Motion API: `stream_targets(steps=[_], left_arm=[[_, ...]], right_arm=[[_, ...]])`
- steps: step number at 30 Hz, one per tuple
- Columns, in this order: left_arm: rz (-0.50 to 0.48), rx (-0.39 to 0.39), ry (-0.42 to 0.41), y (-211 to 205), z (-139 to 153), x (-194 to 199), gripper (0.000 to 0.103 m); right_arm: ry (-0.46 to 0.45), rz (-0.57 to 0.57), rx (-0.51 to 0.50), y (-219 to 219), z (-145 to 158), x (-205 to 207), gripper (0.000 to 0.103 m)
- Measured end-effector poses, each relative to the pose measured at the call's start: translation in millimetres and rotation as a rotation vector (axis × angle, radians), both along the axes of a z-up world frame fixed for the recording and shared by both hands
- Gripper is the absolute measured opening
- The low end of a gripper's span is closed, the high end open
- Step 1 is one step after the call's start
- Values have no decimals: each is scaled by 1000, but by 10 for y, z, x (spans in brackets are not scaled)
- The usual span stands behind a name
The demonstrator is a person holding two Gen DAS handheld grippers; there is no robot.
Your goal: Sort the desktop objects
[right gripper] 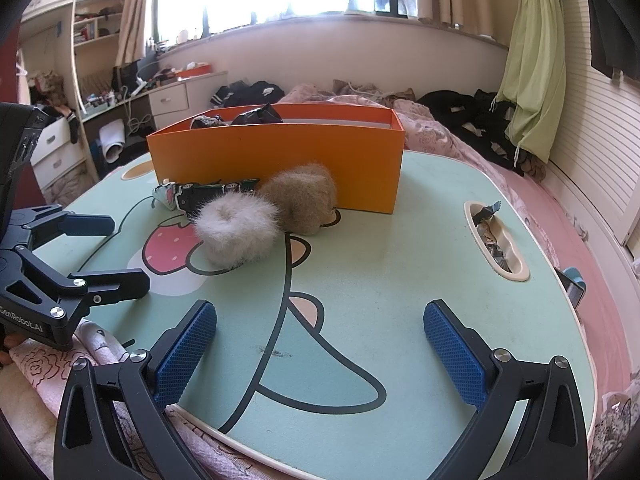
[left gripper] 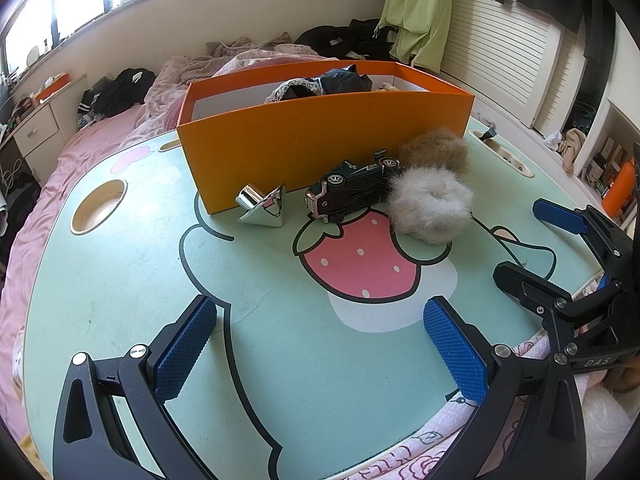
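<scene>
Bedroom bench (left gripper: 120,280), ahead of both wide-open, empty grippers: white fluffy scrunchie (left gripper: 430,210), likely light, squashy; pinch across its ring.

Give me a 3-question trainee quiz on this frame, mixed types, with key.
1. True or false: the toy car stands upright on its wheels.
2. Multiple choice: which item lies nearest the right tool? A) white fluffy scrunchie B) silver clip C) brown fluffy scrunchie
3. Fill in: both the left tool and the right tool are ____ and hold nothing.

Key: 1 false, it lies on its side with the underside showing, in front of the orange box. 2 A. 3 open.
</scene>
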State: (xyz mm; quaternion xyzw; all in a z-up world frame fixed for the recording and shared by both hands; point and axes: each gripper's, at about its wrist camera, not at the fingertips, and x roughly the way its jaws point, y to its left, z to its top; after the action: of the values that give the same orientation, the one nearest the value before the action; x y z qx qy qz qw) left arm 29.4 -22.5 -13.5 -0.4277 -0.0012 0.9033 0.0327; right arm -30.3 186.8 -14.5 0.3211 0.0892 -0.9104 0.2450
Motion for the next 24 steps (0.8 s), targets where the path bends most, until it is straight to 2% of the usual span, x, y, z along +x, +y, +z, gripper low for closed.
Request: stream_targets(steps=[24], left_arm=[[0, 0, 0, 1, 0, -1, 103]], right_arm=[[0, 0, -1, 2, -2, 6, 103]])
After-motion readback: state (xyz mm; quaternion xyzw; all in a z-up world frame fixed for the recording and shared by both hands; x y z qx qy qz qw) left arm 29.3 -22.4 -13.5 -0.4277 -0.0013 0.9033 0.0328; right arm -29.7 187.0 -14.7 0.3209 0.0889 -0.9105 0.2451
